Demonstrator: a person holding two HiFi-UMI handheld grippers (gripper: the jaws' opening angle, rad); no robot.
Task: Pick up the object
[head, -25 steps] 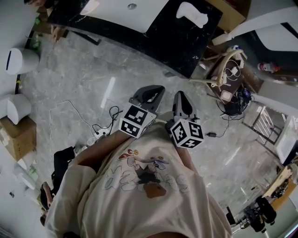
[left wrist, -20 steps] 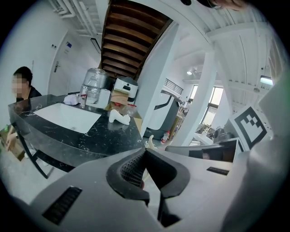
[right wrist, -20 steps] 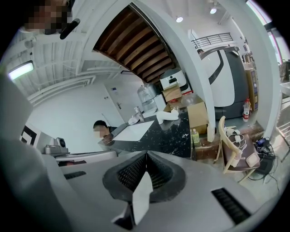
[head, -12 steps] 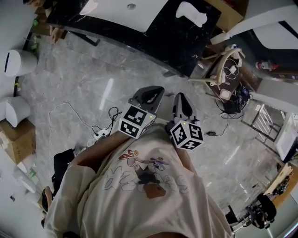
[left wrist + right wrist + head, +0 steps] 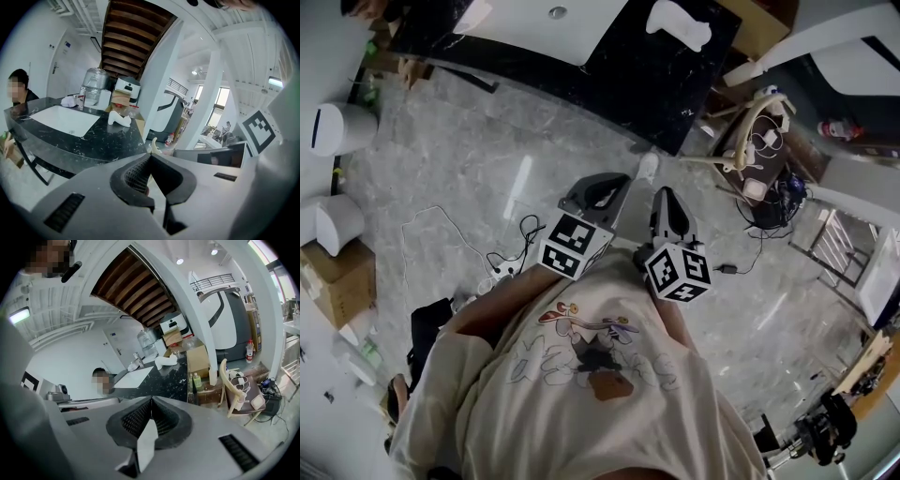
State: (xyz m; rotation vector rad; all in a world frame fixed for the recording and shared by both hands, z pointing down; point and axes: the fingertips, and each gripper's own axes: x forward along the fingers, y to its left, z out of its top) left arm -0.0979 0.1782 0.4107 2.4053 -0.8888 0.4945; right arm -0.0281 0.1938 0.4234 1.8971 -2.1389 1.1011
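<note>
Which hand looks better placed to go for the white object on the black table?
Right, marginally: the right claw lies almost in line with the white object; the left claw sits further aside. Both are shut and far off.

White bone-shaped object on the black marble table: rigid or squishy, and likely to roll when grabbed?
Probably rigid: the white bone-shaped object keeps a crisp, lumpy outline, like moulded plastic. It lies flat on the black marble table, so rolling seems unlikely. Its smooth-looking surface may slip; the narrower middle looks easiest to pinch.
</note>
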